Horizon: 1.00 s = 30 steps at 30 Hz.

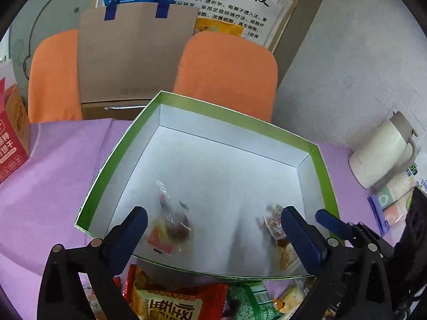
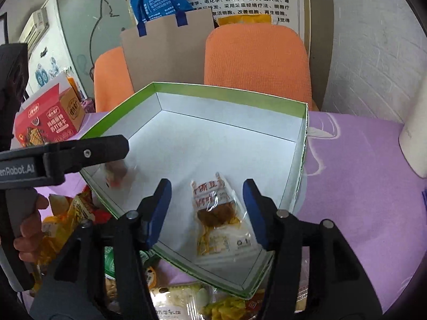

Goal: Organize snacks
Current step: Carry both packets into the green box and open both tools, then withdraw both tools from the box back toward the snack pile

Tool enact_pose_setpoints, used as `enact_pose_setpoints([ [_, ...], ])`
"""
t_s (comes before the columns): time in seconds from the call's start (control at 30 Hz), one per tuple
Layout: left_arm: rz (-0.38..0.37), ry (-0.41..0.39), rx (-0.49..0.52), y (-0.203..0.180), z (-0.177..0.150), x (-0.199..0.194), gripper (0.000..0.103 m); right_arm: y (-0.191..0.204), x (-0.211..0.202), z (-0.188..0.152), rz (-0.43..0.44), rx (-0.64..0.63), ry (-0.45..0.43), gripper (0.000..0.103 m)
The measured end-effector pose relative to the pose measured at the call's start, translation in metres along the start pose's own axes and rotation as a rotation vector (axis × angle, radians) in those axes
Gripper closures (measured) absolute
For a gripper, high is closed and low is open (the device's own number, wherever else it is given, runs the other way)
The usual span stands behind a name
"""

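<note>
A shallow white box with a green rim (image 1: 317, 165) (image 2: 301, 160) lies open on the purple cloth. Two small clear snack packets are inside it. The reddish one (image 1: 170, 221) (image 2: 117, 173) looks blurred and lies below my left gripper (image 1: 217, 232), which hangs open over the box's near edge. The other packet, with brown and yellow contents (image 2: 218, 213) (image 1: 275, 226), lies flat on the box floor under my right gripper (image 2: 208, 208). That gripper is open, its blue pads either side of the packet and not touching it. A pile of loose snack packets (image 1: 173, 298) (image 2: 186, 301) lies in front of the box.
A red cracker carton (image 1: 10, 144) (image 2: 48, 125) stands at the left. At the right are a white jug (image 1: 384, 152) and some bagged packets (image 1: 392, 205). Two orange chairs (image 1: 226, 72) and a cardboard bag (image 1: 133, 53) stand behind the table. A hand (image 2: 29, 229) holds the left gripper's handle.
</note>
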<state>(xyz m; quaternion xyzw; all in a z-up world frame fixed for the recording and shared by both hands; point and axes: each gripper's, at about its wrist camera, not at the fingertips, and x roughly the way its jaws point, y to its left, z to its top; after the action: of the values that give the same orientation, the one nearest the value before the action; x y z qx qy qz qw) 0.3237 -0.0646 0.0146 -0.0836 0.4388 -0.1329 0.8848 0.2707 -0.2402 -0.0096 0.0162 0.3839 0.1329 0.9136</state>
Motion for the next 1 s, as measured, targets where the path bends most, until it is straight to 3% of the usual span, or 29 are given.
enact_pose_setpoints([
  [0.1,0.018,-0.004,0.049,-0.002,-0.010,0.002,0.001,0.013,0.001,-0.005,-0.032,-0.076,0.022,0.040],
  [0.27,0.073,-0.012,0.121,-0.014,-0.027,-0.006,0.001,0.011,-0.003,-0.007,-0.028,-0.086,0.029,0.039],
  [0.53,0.067,-0.065,0.142,-0.019,-0.052,-0.032,0.001,0.004,-0.026,-0.019,0.037,-0.061,0.041,0.040],
  [0.6,0.096,-0.064,0.141,-0.021,-0.052,-0.037,0.001,0.005,-0.029,-0.018,0.032,-0.067,0.037,0.039],
  [0.67,0.108,-0.092,0.138,-0.024,-0.051,-0.050,0.001,0.002,-0.045,-0.018,0.034,-0.048,-0.004,0.020],
  [0.77,0.086,-0.197,0.154,-0.027,-0.054,-0.091,0.001,-0.009,-0.089,-0.015,0.098,0.008,-0.122,0.003],
  [1.0,-0.010,-0.296,0.205,-0.031,-0.093,-0.161,0.000,-0.012,-0.190,-0.036,0.139,-0.041,-0.300,0.001],
])
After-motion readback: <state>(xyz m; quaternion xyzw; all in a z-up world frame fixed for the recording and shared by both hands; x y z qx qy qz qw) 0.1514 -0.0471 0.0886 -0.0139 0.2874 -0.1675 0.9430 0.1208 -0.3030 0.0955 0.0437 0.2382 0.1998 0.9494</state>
